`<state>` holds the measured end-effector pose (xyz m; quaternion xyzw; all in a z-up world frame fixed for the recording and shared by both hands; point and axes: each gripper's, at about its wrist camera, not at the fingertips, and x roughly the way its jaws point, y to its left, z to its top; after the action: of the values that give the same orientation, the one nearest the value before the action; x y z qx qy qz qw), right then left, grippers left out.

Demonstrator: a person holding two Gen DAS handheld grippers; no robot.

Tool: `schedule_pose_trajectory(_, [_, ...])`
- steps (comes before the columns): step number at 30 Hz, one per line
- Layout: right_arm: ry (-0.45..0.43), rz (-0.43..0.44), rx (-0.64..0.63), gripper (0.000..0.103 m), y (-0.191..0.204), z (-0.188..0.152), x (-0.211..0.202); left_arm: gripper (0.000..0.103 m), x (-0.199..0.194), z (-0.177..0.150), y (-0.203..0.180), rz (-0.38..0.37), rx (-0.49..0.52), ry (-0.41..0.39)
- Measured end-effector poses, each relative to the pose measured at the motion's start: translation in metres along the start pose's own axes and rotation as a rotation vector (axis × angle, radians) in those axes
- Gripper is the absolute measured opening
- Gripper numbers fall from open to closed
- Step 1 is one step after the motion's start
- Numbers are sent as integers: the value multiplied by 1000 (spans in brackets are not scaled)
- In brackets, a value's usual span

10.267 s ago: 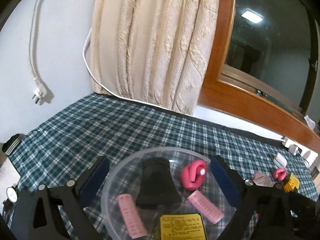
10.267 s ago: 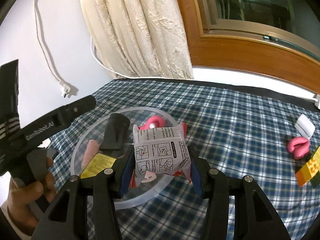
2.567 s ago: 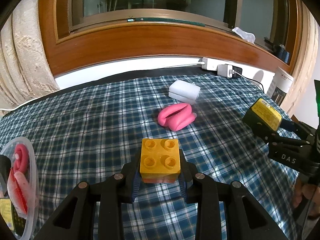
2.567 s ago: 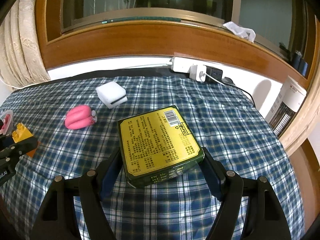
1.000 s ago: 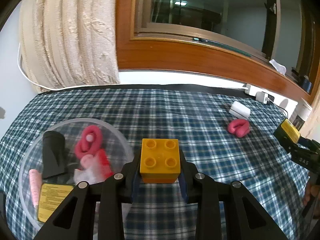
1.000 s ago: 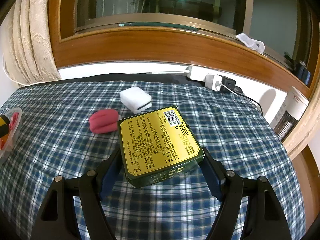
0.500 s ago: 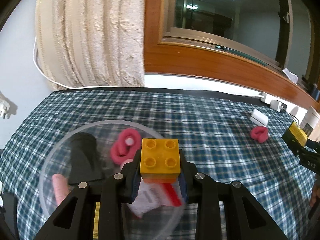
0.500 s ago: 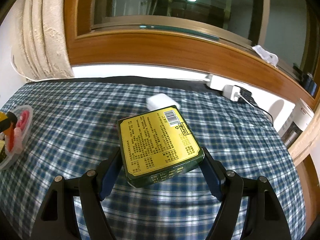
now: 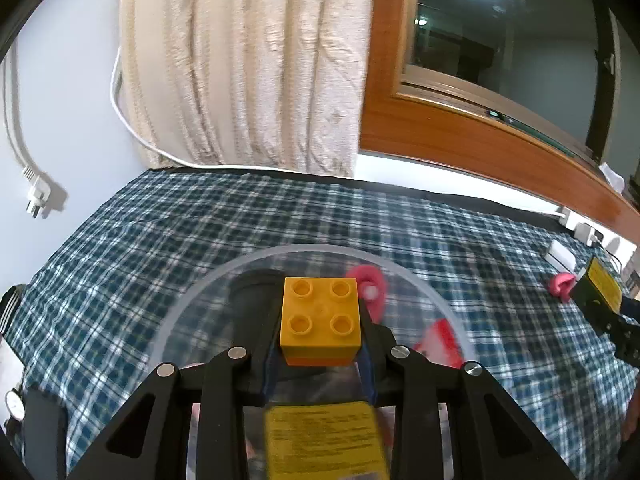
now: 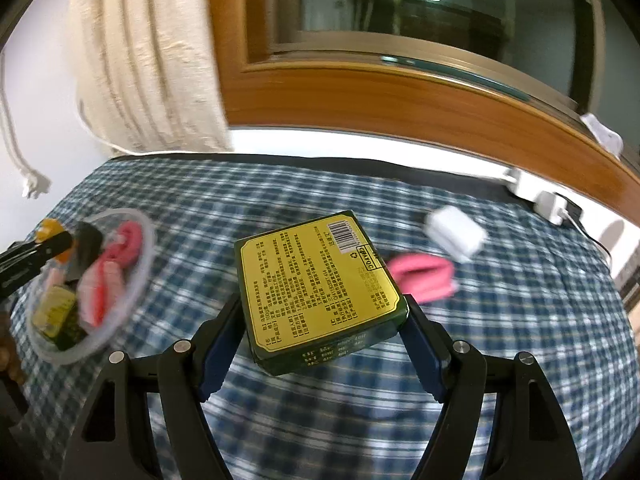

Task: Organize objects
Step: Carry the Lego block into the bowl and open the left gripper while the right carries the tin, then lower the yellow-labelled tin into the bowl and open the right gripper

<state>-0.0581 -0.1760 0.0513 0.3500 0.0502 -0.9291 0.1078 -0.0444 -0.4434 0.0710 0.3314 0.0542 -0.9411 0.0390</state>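
Your left gripper [image 9: 320, 354] clamps the yellow brick [image 9: 320, 322] above the clear bowl [image 9: 192, 304] on the near left. Your right gripper [image 10: 322, 344] grips the green tin [image 10: 320, 284] over the plaid cloth [image 10: 520, 320], right of the bowl.

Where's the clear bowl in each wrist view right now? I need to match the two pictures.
Left wrist: the bowl fills lower centre, right behind the yellow brick in the left gripper.
Right wrist: the bowl sits at far left on the checked cloth, with that brick at its far rim.
Shared landmark: the pink roll beside the white box.
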Motion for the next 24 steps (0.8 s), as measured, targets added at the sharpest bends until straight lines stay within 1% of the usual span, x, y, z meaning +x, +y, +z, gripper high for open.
schedule_pose_trajectory(8, [-15, 105, -45, 76, 57, 12, 3, 35, 2, 3, 22, -14, -41, -2])
schedule_pose_trajectory(10, [-18, 125, -56, 76, 70, 15, 4, 43, 2, 3, 26, -21, -56, -1])
schedule_pose_trajectory(11, [-19, 133, -61, 76, 76, 17, 5, 50, 1, 3, 29, -27, -65, -3])
schedule_pose_trajectory(12, [-20, 141, -65, 76, 82, 18, 6, 54, 1, 3, 30, -31, -70, -6])
schedule_pose_trajectory(16, [-16, 171, -80, 76, 101, 22, 11, 59, -4, 3, 38, -49, -104, -18])
schedule_pose_trajectory(18, [-13, 183, -85, 76, 110, 23, 13, 67, -8, 4, 43, -50, -125, -29])
schedule_pose_trajectory(24, [-8, 219, -98, 76, 132, 27, 21, 86, -21, 7, 50, -12, -147, -74])
